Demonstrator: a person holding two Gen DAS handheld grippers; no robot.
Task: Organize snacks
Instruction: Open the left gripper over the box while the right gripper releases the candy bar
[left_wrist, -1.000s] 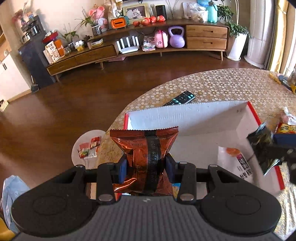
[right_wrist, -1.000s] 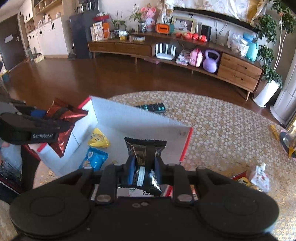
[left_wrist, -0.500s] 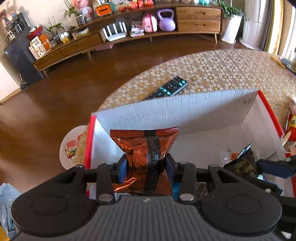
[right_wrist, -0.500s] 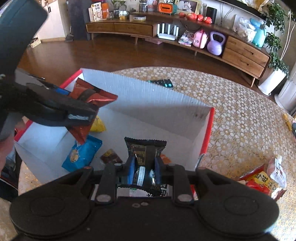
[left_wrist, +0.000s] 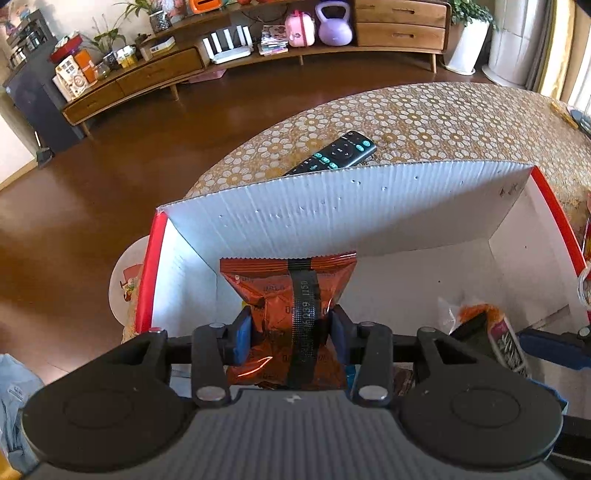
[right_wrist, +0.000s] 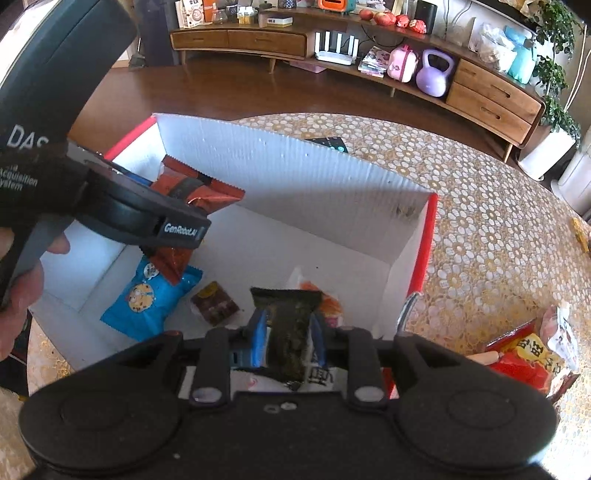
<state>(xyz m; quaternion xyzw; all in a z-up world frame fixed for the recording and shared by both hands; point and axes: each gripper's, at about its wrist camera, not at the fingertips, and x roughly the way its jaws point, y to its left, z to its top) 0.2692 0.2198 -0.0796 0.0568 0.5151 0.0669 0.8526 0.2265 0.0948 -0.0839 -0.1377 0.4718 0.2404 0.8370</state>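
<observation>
My left gripper (left_wrist: 291, 334) is shut on an orange-brown snack packet (left_wrist: 291, 291) and holds it inside the white cardboard box with red edges (left_wrist: 332, 206), near its left end. The same packet (right_wrist: 199, 190) and the left gripper show in the right wrist view. My right gripper (right_wrist: 288, 338) is shut on a dark green-black snack packet (right_wrist: 290, 325), low inside the box (right_wrist: 295, 173) near its right end. On the box floor lie a blue cookie packet (right_wrist: 147, 299), a small brown packet (right_wrist: 214, 304) and a white-orange packet (right_wrist: 321, 301).
A black remote control (left_wrist: 332, 153) lies on the patterned tablecloth (left_wrist: 443, 118) behind the box. Several red and yellow snack packets (right_wrist: 528, 354) lie on the table right of the box. A low wooden sideboard (right_wrist: 369, 48) stands beyond the brown floor.
Both grippers have moved forward and down into the box with their packets. The box now fills more of both views.
</observation>
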